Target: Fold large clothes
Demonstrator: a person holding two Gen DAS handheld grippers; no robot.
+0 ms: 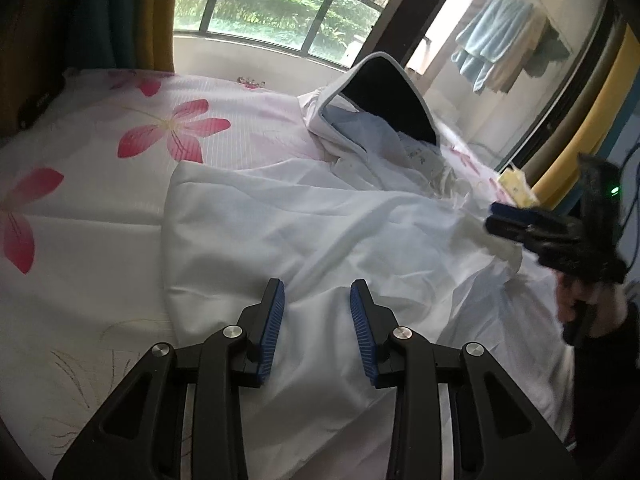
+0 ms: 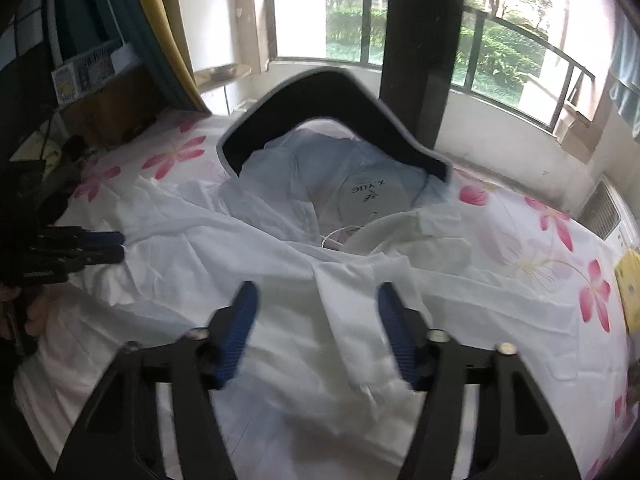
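Observation:
A large white hooded jacket (image 1: 320, 220) lies spread and rumpled on the bed, its dark-lined hood (image 1: 384, 92) standing up at the far end. It also shows in the right wrist view (image 2: 248, 264), with the hood (image 2: 332, 104) and a round label inside the collar. My left gripper (image 1: 317, 292) is open, its blue pads just above the white fabric, holding nothing. My right gripper (image 2: 316, 296) is open over a fold of the jacket, empty. The right gripper also shows at the right edge of the left wrist view (image 1: 508, 220); the left one shows at the left edge of the right wrist view (image 2: 108, 246).
The bed has a white sheet with pink flowers (image 1: 176, 132). A yellow packet (image 2: 630, 288) lies at the bed's right edge. Windows and a dark pillar (image 2: 420, 52) stand behind the bed; a wooden headboard with clutter (image 2: 100, 92) is at the left.

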